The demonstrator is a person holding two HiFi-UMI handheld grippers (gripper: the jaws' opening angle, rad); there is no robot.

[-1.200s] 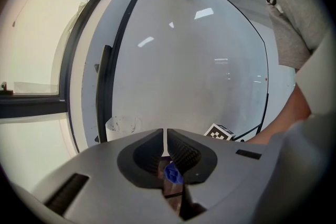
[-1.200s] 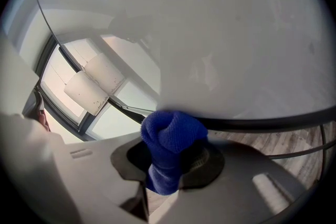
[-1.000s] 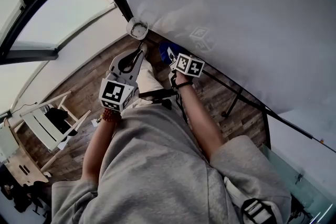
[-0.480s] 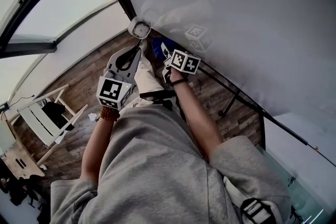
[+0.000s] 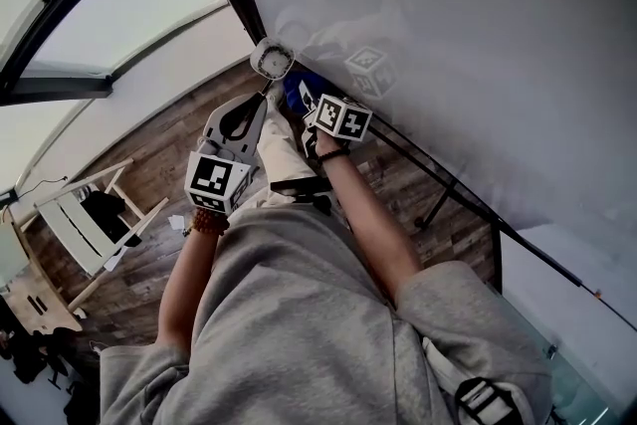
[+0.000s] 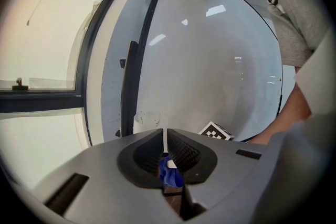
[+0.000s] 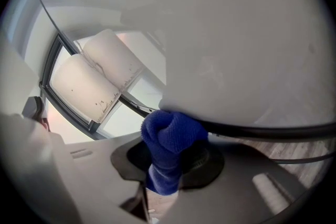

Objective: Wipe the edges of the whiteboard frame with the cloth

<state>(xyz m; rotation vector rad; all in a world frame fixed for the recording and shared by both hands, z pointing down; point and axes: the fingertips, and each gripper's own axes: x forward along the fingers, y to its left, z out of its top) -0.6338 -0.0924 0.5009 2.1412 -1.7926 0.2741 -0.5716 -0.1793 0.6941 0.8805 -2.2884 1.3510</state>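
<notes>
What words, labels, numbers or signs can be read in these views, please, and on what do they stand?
No readable text in any view.
The left cube and right cube: square marker patterns only, no letters.
The whiteboard: faint scuffs, not legible as writing.
The cloth in the right gripper: plain blue, no print showing.

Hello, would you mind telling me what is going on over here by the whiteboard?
A person is cleaning the whiteboard's frame with two hand-held grippers. The right gripper is shut on a bunched blue cloth and presses it against the dark bottom edge of the frame, close to the round corner cap. The left gripper hovers beside it near that corner with its jaws together.
</notes>
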